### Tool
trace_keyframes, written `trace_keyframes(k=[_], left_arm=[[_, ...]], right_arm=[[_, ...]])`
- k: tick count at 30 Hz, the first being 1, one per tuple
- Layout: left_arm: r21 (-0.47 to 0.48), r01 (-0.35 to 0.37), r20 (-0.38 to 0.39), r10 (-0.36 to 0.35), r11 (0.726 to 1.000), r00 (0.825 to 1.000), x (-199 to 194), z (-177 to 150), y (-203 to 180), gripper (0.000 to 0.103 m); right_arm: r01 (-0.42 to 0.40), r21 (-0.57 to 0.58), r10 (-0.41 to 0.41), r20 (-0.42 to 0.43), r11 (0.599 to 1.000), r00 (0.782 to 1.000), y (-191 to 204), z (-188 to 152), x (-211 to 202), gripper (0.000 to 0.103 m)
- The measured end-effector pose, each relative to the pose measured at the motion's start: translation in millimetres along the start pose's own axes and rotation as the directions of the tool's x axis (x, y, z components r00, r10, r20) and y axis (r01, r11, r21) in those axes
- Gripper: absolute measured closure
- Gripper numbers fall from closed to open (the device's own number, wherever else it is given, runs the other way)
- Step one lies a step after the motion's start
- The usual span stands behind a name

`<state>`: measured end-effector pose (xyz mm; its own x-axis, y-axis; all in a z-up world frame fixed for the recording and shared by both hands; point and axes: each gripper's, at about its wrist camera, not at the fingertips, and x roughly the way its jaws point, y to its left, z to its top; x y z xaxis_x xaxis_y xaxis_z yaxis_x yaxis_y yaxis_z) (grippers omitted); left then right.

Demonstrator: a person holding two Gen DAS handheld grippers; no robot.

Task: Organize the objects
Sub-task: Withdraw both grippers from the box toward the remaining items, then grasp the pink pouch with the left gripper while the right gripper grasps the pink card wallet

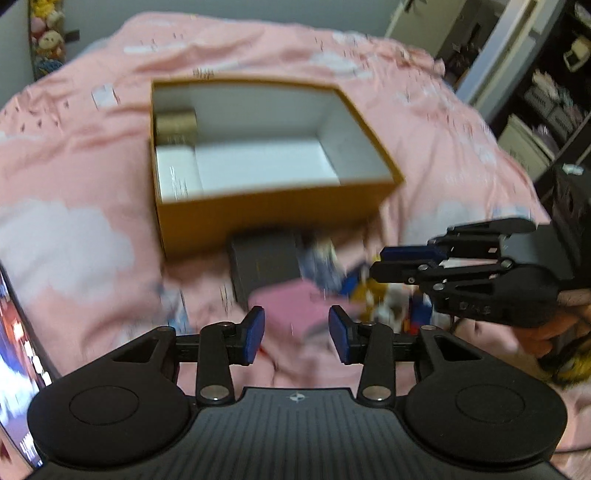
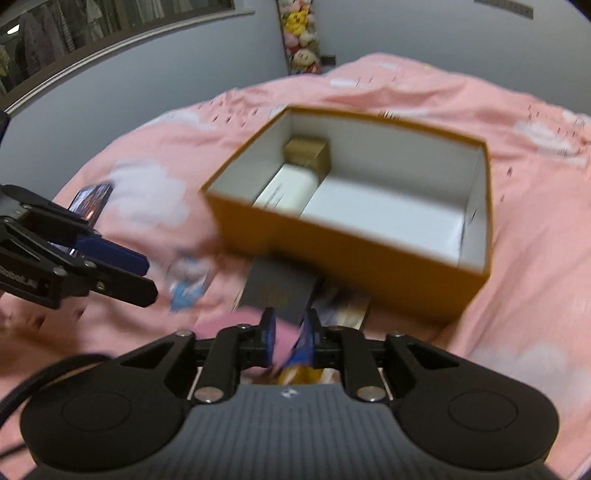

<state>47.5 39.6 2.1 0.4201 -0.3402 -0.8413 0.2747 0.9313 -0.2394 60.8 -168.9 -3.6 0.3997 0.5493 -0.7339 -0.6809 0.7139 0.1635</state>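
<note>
A bed with a pink cloud-print cover (image 1: 92, 155) carries an open orange box (image 1: 273, 210), white inside, holding a gold item (image 1: 175, 125) and a white carton (image 1: 177, 177) at one end. Just before the box lie a dark flat box (image 1: 264, 269) and a pink packet (image 1: 291, 306) among blurred small items. The left gripper (image 1: 296, 334) hovers with fingers parted and empty. The right gripper (image 2: 290, 341) has fingers nearly together; whether they pinch anything is unclear. Grey walls, plush toys (image 2: 301, 33) and shelving (image 1: 546, 92) surround the bed.
</note>
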Motion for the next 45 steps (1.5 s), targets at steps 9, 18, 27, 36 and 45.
trace_keyframes(k=[9, 18, 27, 36, 45], left_arm=[[0.186, -0.059, -0.131, 0.084, 0.981, 0.988, 35.4, -33.1, -25.5, 0.049], [0.063, -0.027, -0.044, 0.03, 0.998, 0.999, 47.2, -32.0, -13.4, 0.058], [-0.03, -0.031, 0.046, 0.032, 0.999, 0.998, 51.8, -5.0, 6.9, 0.058], [0.011, -0.07, 0.022, 0.069, 0.998, 0.997, 64.6, -1.5, 11.7, 0.041], [0.046, -0.086, -0.03, 0.088, 0.995, 0.996, 92.9, -4.1, 1.2, 0.047]], right_arm=[[-0.075, -0.071, 0.067, -0.117, 0.995, 0.991, 27.7, -38.3, -5.4, 0.08], [-0.108, -0.057, 0.097, -0.167, 0.992, 0.981, 27.9, -41.5, 7.2, 0.073], [-0.038, -0.101, 0.03, -0.078, 0.994, 0.996, 17.6, -10.0, 31.4, 0.085], [0.01, 0.009, -0.009, -0.051, 1.0, 0.999, -4.9, 10.7, 58.8, 0.093], [-0.005, 0.096, 0.01, -0.059, 0.995, 0.998, -18.2, 9.4, 69.9, 0.091]])
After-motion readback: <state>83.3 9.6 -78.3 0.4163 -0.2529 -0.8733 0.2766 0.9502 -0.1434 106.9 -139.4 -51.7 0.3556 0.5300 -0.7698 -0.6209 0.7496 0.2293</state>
